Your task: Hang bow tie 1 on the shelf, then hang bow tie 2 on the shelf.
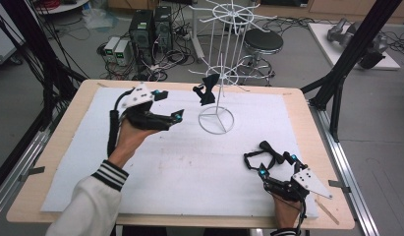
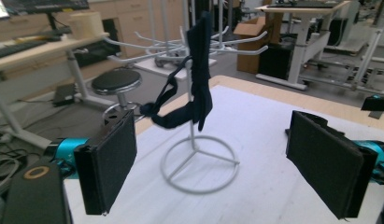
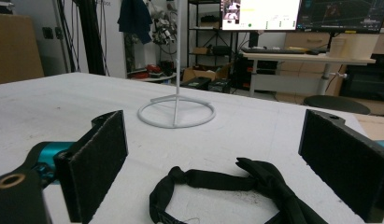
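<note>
A white wire rack (image 1: 216,118) stands on its ring base at the middle back of the mat. A black bow tie (image 1: 205,91) hangs from one of its lower arms, and in the left gripper view this bow tie (image 2: 199,88) droops with its strap looped to the left. My left gripper (image 1: 170,105) hovers left of the rack, open and empty, jaws pointing at the tie. A second black bow tie (image 1: 263,155) lies flat on the mat at the front right. My right gripper (image 1: 277,165) is open just behind it, with the tie (image 3: 236,182) low between the jaws and untouched.
A white foam mat (image 1: 189,162) covers most of the wooden table (image 1: 307,128). Black frame posts (image 1: 347,64) rise at the right edge and at the left. On the floor beyond the table stand a stool (image 1: 262,42), computer cases (image 1: 150,27) and cables.
</note>
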`<move>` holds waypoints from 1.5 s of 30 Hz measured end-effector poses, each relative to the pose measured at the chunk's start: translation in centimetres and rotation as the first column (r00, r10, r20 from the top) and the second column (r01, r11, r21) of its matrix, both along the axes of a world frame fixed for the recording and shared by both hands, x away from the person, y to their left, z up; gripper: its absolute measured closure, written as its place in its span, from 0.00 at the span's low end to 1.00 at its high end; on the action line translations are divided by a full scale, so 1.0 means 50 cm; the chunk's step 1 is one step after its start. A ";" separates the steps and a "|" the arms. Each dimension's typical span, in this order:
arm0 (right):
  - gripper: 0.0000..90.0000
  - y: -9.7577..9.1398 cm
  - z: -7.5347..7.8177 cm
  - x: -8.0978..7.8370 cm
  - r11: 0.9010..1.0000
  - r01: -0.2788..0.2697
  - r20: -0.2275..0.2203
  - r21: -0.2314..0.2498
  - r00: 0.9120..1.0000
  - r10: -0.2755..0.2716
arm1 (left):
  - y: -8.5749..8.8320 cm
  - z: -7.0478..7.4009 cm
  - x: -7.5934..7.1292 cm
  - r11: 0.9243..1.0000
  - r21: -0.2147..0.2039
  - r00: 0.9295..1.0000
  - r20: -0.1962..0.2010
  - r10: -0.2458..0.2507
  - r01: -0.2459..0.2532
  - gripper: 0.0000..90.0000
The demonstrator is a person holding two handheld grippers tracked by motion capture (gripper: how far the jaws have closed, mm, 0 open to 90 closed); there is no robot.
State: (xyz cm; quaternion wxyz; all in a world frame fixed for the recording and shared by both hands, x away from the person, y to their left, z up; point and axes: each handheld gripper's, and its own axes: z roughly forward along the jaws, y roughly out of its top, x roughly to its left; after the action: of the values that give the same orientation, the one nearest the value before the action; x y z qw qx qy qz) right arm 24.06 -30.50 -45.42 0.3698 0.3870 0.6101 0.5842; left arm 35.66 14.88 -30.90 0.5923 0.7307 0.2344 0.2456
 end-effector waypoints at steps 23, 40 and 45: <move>0.08 0.000 0.000 0.000 1.000 0.002 -0.002 0.010 1.000 -0.002 | 0.228 -0.190 -0.154 0.979 -0.150 0.980 0.124 0.157 -0.138 0.18; 0.08 0.000 0.000 0.001 1.000 0.006 -0.003 0.000 1.000 -0.006 | 0.237 -0.219 -0.152 0.975 -0.157 0.978 0.111 0.178 -0.159 0.19; 0.08 0.000 0.000 0.001 1.000 0.007 -0.007 0.009 1.000 -0.007 | 0.238 -0.223 -0.150 0.973 -0.155 0.978 0.097 0.185 -0.169 0.19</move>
State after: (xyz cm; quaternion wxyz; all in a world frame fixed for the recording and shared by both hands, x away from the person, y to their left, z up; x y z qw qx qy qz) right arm 24.12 -30.50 -45.39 0.3679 0.3927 0.6075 0.5843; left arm 28.18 26.80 -42.07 0.6321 0.6467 0.2825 0.3199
